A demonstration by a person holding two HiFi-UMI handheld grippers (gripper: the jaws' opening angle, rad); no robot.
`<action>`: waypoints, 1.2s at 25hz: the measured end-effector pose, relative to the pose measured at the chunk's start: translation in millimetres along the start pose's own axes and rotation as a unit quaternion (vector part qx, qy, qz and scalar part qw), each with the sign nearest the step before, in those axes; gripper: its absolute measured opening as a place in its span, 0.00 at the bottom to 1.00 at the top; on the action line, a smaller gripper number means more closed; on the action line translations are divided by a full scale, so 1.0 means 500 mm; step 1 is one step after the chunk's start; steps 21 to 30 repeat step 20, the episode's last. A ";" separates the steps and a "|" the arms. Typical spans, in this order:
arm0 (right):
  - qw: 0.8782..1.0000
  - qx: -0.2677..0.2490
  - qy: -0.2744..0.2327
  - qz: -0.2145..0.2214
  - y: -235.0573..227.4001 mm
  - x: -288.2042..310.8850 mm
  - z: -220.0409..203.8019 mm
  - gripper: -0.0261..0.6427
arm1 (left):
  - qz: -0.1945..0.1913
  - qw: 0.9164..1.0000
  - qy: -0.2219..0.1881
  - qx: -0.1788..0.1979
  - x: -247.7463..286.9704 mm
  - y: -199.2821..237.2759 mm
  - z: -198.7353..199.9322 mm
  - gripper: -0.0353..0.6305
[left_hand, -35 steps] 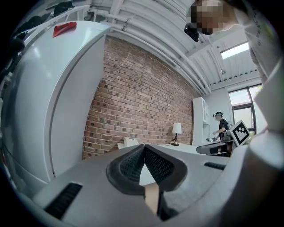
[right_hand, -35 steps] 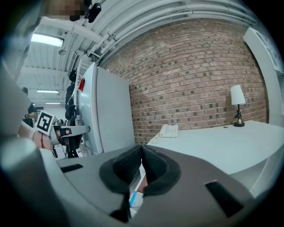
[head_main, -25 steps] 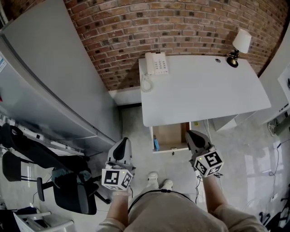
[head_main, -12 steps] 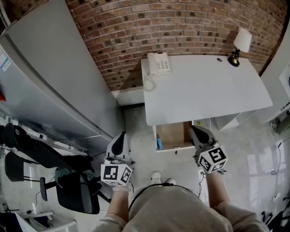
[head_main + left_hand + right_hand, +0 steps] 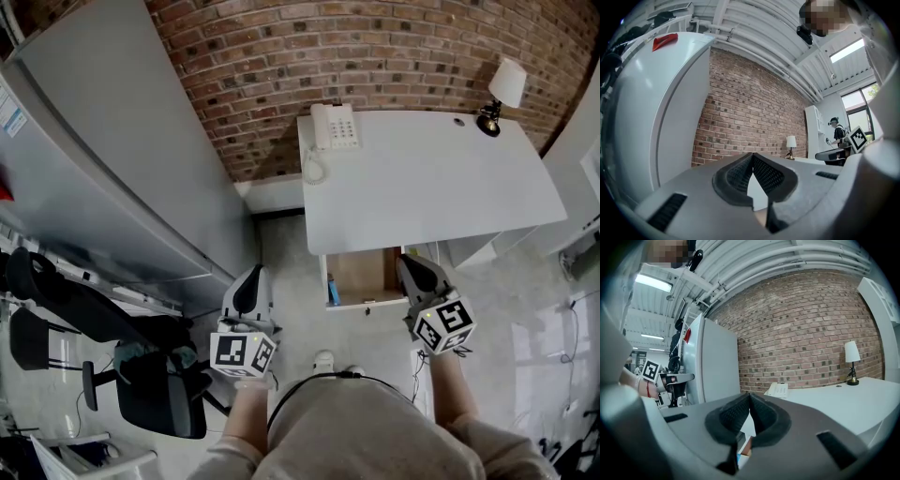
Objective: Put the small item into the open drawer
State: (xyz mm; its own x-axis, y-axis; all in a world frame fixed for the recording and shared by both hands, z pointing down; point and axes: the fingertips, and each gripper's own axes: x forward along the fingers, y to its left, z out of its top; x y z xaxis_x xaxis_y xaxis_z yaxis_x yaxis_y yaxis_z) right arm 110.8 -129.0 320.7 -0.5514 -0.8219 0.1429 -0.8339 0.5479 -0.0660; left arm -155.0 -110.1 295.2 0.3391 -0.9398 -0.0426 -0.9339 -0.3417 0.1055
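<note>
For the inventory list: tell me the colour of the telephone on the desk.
The telephone is white; it shows best in the head view.

Bright, even light fills the room. A strip light [image 5: 654, 283] glows overhead and a bright ceiling panel [image 5: 848, 50] flares white. The glossy floor [image 5: 544, 328] shows glare at right. Edges bend strongly, and the left gripper [image 5: 752, 159] and right gripper [image 5: 749, 399] look soft up close.

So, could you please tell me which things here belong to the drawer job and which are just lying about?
Job: open drawer; small blue item inside it; left claw and right claw, both shut and empty.
Lying about: telephone; lamp; office chair.
</note>
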 end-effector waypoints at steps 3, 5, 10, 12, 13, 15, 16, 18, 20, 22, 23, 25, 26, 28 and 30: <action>1.000 0.001 0.001 -0.001 -0.001 0.000 -0.003 0.05 | 0.002 1.000 0.002 -0.002 -0.001 0.003 -0.003 0.06; 1.000 0.002 0.002 -0.002 -0.002 0.001 -0.005 0.05 | 0.001 1.000 0.002 -0.001 -0.001 0.003 -0.006 0.06; 1.000 0.006 0.006 0.000 -0.002 0.003 -0.011 0.05 | 0.002 1.000 0.006 0.001 -0.001 0.005 -0.012 0.06; 1.000 0.008 0.008 0.000 -0.001 0.002 -0.014 0.05 | 0.001 1.000 0.008 0.001 -0.001 0.003 -0.012 0.06; 1.000 0.009 0.008 0.000 -0.001 0.001 -0.016 0.05 | 0.000 1.000 0.008 0.000 -0.001 0.002 -0.013 0.06; 1.000 0.009 0.009 0.001 0.000 0.003 -0.019 0.05 | 0.000 1.000 0.008 0.000 0.001 0.002 -0.015 0.06; 1.000 0.009 0.010 0.002 0.001 0.005 -0.020 0.05 | 0.001 1.000 0.008 0.000 0.001 0.004 -0.017 0.06; 1.000 0.009 0.011 0.004 0.002 0.009 -0.023 0.05 | 0.001 1.000 0.009 -0.002 0.003 0.006 -0.018 0.06; 1.000 0.010 0.012 0.005 0.003 0.012 -0.025 0.05 | 0.001 1.000 0.009 -0.003 0.004 0.008 -0.020 0.06; 1.000 0.010 0.012 0.005 0.003 0.012 -0.025 0.05 | 0.001 1.000 0.009 -0.003 0.004 0.008 -0.020 0.06; 1.000 0.010 0.012 0.005 0.003 0.012 -0.025 0.05 | 0.001 1.000 0.009 -0.003 0.004 0.008 -0.020 0.06; 1.000 0.010 0.012 0.005 0.003 0.012 -0.025 0.05 | 0.001 1.000 0.009 -0.003 0.004 0.008 -0.020 0.06; 1.000 0.010 0.012 0.005 0.003 0.012 -0.025 0.05 | 0.001 1.000 0.009 -0.003 0.004 0.008 -0.020 0.06; 1.000 0.010 0.012 0.005 0.003 0.012 -0.025 0.05 | 0.001 1.000 0.009 -0.003 0.004 0.008 -0.020 0.06; 1.000 0.010 0.012 0.005 0.003 0.012 -0.025 0.05 | 0.001 1.000 0.009 -0.003 0.004 0.008 -0.020 0.06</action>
